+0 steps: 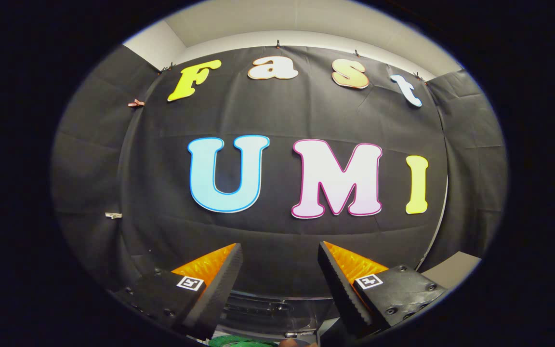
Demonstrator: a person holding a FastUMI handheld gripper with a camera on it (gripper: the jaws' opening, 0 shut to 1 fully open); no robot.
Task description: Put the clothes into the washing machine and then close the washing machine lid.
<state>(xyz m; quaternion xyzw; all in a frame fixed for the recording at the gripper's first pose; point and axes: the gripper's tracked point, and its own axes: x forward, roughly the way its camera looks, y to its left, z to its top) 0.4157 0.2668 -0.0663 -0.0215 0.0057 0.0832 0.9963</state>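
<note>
While raised level toward the booth wall point(277, 120) | gripper point(280, 253) fingers apart, empty | green cloth point(241, 342) just below them

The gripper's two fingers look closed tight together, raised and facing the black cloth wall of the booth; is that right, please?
Not quite: the gripper is open, its two fingers standing well apart with nothing between them. It does face the black cloth wall, as the gripper view shows.

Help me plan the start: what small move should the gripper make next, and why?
Probably tilt down: the gripper is open, holding nothing, aimed at the black cloth wall, while the dark curved washing machine rim and crumpled green cloth lie below its fingers.
</note>
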